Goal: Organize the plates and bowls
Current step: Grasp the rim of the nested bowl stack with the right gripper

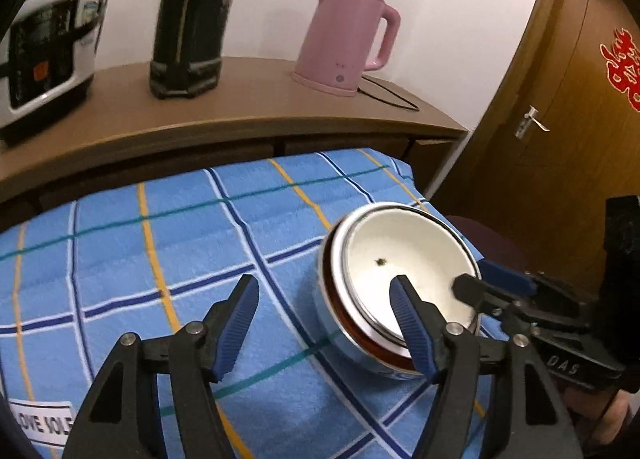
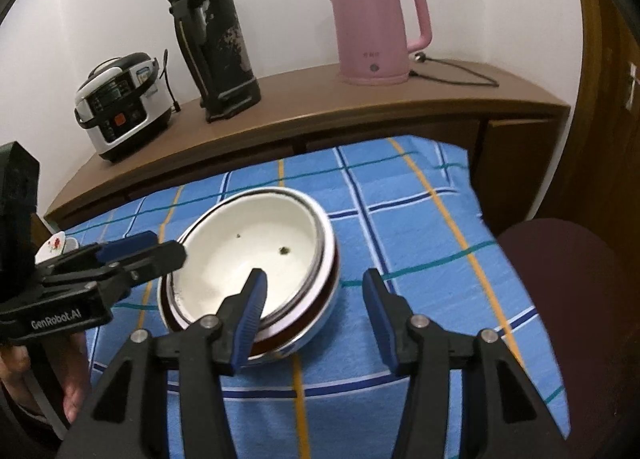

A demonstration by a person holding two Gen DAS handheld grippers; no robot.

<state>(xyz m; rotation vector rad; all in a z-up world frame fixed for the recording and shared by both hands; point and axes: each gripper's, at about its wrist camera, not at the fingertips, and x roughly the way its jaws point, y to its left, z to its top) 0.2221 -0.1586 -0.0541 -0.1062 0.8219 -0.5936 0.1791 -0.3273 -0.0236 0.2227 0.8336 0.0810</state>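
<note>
A: We have the stack of bowls (image 2: 256, 259) sitting on the blue checked cloth (image 2: 420, 219), in front of the wooden shelf (image 2: 360, 115), on the side toward the pink kettle (image 2: 378, 29). The top bowl is white inside with a couple of dark specks.

B: And our left gripper (image 1: 324, 323)?

A: We see it spread wide, gripping nothing. The bowls lie toward its right finger (image 1: 412, 327), which crosses in front of their near rim; its other finger stands over bare cloth, apart from the bowls.

B: We cannot tell whether that right finger touches the rim or only hangs before it.

A: Agreed. Our right gripper (image 2: 316, 311) is partly spread and also has nothing clamped. Its left finger (image 2: 250, 315) overlaps the near edge of the stack; its other finger is beside the bowls, over the cloth, with a gap between.

B: So from each gripper the bowls sit off to one side, not centred between the fingers.

A: Yes. Away from the kettle along the shelf we see a dark blender (image 2: 216, 39) and a rice cooker (image 2: 120, 107).
</note>
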